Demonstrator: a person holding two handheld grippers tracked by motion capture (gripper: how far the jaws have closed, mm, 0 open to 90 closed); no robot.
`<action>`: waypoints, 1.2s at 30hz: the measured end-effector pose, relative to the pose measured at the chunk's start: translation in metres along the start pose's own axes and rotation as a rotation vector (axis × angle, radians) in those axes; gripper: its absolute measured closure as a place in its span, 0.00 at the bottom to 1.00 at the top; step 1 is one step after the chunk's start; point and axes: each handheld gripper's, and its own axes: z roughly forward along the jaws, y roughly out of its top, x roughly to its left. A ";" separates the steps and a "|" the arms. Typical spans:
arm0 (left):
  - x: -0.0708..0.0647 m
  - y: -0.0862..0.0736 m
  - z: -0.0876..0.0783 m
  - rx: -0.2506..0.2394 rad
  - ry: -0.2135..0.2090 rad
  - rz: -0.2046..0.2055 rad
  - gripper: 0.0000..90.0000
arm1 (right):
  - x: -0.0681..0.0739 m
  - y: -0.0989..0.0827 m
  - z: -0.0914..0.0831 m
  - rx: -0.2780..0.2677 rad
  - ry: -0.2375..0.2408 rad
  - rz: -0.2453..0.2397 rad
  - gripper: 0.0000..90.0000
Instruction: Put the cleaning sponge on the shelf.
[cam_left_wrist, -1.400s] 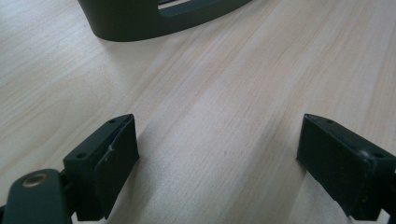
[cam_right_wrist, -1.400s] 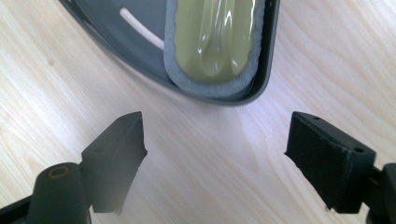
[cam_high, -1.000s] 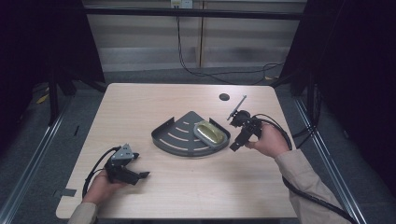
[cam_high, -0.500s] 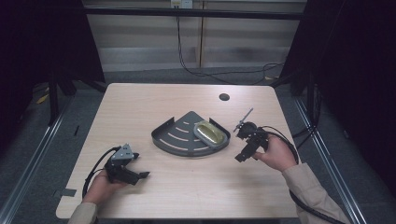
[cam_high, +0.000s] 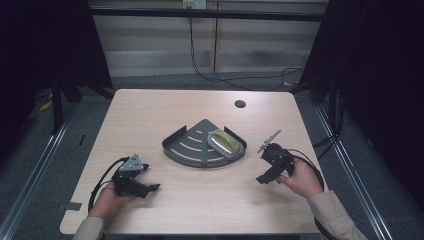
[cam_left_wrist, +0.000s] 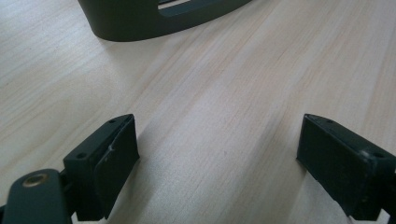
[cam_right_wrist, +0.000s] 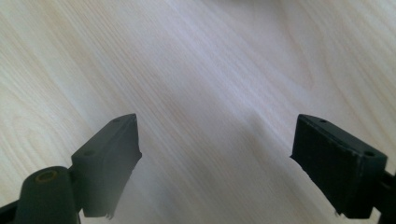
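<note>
A dark grey fan-shaped tray (cam_high: 190, 150) sits at the table's middle, and a yellowish oval object (cam_high: 224, 142) lies in its right part. My left gripper (cam_high: 150, 186) rests near the front left of the table, pointing right, its jaws open over bare wood (cam_left_wrist: 219, 158). The tray's curved wall (cam_left_wrist: 140, 23) shows ahead of it in the left gripper view. To the right of the tray, a hand holds my right gripper (cam_high: 262, 178) low over the table. Its jaws stand wide open above bare wood (cam_right_wrist: 215, 158), with nothing between them.
A light wooden table (cam_high: 165, 110) has a small round dark hole (cam_high: 240, 104) at the back right. Cables (cam_high: 225, 80) run over the floor behind it. Dark frames stand at both sides.
The right hand has drawn its gripper away from the tray's right edge, toward the near right and lower to the table. The left gripper has stayed in place.
</note>
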 end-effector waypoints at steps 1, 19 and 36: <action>0.000 0.000 0.000 0.000 0.000 0.000 0.13 | 0.000 -0.003 0.001 0.003 0.000 0.006 0.16; 0.000 0.000 0.000 0.001 0.001 0.002 0.13 | 0.001 -0.036 0.023 -0.082 -0.013 0.013 0.14; 0.000 0.000 0.000 0.001 0.001 0.002 0.13 | -0.003 -0.068 0.031 -0.353 -0.016 0.012 0.07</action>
